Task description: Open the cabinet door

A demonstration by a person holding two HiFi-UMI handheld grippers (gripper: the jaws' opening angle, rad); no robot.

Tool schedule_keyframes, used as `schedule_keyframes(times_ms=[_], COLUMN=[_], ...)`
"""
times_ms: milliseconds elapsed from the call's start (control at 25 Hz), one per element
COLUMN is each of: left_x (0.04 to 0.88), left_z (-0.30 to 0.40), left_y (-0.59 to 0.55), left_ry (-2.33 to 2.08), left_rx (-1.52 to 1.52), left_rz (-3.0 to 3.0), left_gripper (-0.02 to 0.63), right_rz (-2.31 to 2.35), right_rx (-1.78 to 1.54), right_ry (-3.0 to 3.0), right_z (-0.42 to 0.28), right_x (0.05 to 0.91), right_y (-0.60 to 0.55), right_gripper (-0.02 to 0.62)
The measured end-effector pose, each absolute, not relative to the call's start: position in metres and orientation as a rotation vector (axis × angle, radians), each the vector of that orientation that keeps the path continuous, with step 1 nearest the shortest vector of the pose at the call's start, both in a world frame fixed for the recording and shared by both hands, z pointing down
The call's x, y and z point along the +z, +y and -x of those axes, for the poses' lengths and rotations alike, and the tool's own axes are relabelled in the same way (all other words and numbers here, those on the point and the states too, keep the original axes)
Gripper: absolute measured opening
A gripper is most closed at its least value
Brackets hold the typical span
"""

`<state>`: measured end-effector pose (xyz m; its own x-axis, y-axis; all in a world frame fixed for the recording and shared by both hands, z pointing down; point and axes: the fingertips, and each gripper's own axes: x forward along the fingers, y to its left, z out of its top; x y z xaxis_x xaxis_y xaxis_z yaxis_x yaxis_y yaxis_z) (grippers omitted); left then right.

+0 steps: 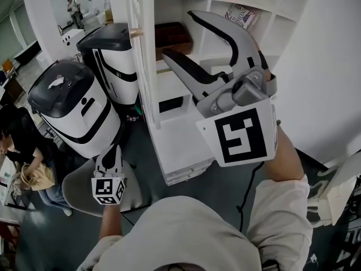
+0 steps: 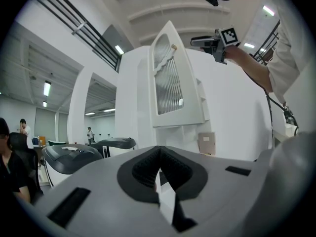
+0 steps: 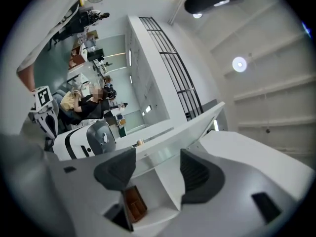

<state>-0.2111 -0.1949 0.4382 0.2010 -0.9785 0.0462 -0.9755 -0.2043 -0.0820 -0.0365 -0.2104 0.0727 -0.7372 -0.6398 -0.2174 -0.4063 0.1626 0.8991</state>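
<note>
White cabinet door (image 1: 145,66) stands swung out, at 9 o'clock of the right gripper (image 1: 178,34); its jaws gape wide, gripping nothing; left gripper (image 1: 111,151) closed, empty, at 7 o'clock; opening looks done; next: back away clear.

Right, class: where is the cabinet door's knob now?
Head view, upper left of centre: the knob sticks out leftward from the open cabinet door, between the black-topped white machine and the right gripper, whose jaws stand open.
</note>
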Motion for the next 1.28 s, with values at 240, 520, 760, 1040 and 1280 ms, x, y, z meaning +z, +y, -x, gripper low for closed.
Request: schedule_keyframes(times_ms=[240,520,760,1040,1280], left_x=[0.437,0.435,0.434,0.433,0.433], left_z=[0.208,0.203,0.203,0.206,0.203], left_y=[-0.203,-0.216,-0.221,-0.230,-0.236], left_ry=[1.940,1.917,1.906,1.899,1.875], left_rx=[-0.140,-0.142,-0.139,-0.140,-0.137], left_rz=[2.420,2.427,2.431,2.433,2.442], left_gripper=[-0.002,-0.002,-0.002,-0.002,-0.002], right_rz=[-1.123,-1.268,-1.368,-1.554,-1.720], right_rx=[-1.450,-1.244,-1.100,-0.957,-0.824], right_ry=[-2.344,-2.442,-2.498,-2.492,-2.437], right_z=[0.003,-0.039,-0.065,-0.103,-0.138], right_x=[0.081,0.110,0.138,0.176,0.217], right_y=[-0.223,-0.240,-0.248,-0.257,-0.259], right_gripper=[0.288,0.281,0.262,0.242,0.238])
